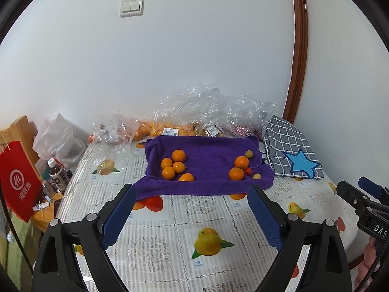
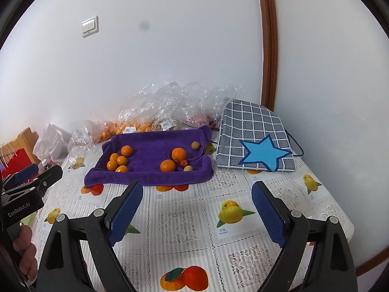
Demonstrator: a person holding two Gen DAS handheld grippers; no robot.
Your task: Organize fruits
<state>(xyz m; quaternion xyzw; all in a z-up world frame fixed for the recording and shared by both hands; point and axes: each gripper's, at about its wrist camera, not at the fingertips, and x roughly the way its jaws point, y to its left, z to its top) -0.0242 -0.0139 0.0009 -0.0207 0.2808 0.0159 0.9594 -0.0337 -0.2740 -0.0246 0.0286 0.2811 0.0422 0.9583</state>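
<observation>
A purple towel (image 1: 209, 155) (image 2: 150, 146) lies on the table with fruit on it. Several small oranges (image 1: 173, 165) (image 2: 119, 160) sit grouped at its left. At its right are two larger oranges (image 1: 239, 168) (image 2: 173, 159), a small red fruit (image 1: 248, 171) (image 2: 183, 162) and two pale yellowish fruits (image 1: 249, 154) (image 2: 195, 145). My left gripper (image 1: 193, 197) is open and empty, just short of the towel's near edge. My right gripper (image 2: 197, 194) is open and empty, in front of the towel's right end. Each gripper shows at the edge of the other's view.
Clear plastic bags (image 1: 209, 114) with more oranges lie against the wall behind the towel. A grey checked cloth with a blue star (image 1: 291, 153) (image 2: 255, 143) lies at the right. A red bag (image 1: 17, 180), bottles (image 1: 57, 175) and a white bag stand at the left, off the table (image 1: 209, 219).
</observation>
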